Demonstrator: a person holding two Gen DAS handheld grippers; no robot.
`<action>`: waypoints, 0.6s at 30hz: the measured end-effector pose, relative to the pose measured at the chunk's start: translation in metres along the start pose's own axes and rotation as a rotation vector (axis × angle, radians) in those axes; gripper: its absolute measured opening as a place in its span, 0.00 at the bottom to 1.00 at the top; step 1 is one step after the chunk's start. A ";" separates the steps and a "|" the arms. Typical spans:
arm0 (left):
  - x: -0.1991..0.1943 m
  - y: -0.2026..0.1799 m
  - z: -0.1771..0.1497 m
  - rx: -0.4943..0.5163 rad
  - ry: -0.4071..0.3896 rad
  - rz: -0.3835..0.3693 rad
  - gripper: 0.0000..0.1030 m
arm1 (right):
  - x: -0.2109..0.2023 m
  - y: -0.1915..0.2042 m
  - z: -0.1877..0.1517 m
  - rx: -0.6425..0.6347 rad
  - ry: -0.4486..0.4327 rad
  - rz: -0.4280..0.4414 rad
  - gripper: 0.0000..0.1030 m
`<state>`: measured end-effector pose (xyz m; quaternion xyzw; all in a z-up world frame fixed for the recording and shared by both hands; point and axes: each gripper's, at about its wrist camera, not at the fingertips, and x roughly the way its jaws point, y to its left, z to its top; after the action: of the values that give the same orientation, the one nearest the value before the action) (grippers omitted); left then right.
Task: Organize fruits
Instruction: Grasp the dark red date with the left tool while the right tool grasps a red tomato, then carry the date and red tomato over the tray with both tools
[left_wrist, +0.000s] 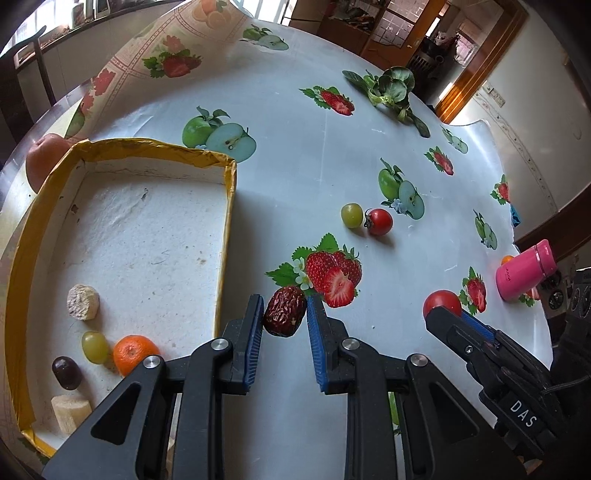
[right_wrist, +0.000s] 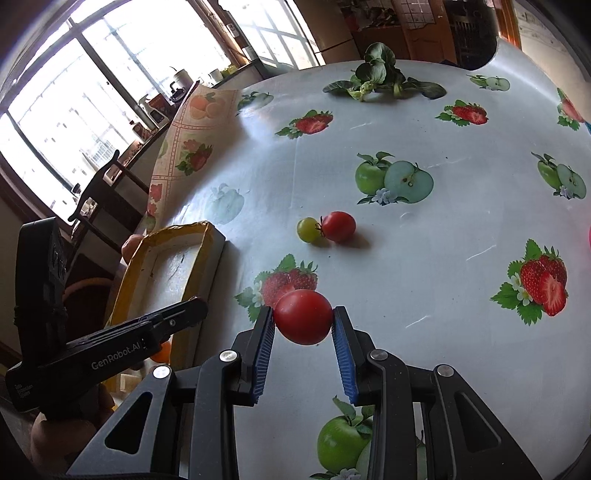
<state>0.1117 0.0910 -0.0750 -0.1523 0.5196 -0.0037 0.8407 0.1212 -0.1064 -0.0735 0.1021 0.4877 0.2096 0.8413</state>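
Note:
My left gripper (left_wrist: 285, 308) is shut on a wrinkled dark red date (left_wrist: 283, 312), held just right of the yellow-rimmed white tray (left_wrist: 226, 206). Inside the tray lie a mandarin (left_wrist: 133, 352), a green grape (left_wrist: 94, 346), a dark date (left_wrist: 66, 373) and two pale pieces. My right gripper (right_wrist: 303, 320) is shut on a red tomato (right_wrist: 303, 316) above the tablecloth; the left wrist view shows this tomato (left_wrist: 441, 301) too. A green grape (right_wrist: 308, 229) and a small red tomato (right_wrist: 338, 226) rest together on the cloth further out.
A leafy green vegetable (right_wrist: 376, 74) lies at the far side of the table. A pink cup (left_wrist: 524, 271) lies at the right edge with something orange behind it. An apple (left_wrist: 44, 157) sits behind the tray's far left corner. The tablecloth's printed fruits are flat pictures.

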 end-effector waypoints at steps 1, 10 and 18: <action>-0.003 0.003 -0.001 -0.004 -0.004 0.001 0.21 | -0.001 0.005 -0.001 -0.007 -0.001 0.004 0.31; -0.027 0.022 -0.005 -0.027 -0.031 0.001 0.21 | -0.005 0.040 -0.006 -0.059 0.002 0.022 0.31; -0.041 0.042 -0.006 -0.048 -0.049 0.010 0.21 | 0.000 0.070 -0.010 -0.103 0.015 0.040 0.31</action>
<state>0.0812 0.1365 -0.0532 -0.1701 0.4994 0.0166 0.8493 0.0948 -0.0447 -0.0522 0.0666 0.4804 0.2519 0.8375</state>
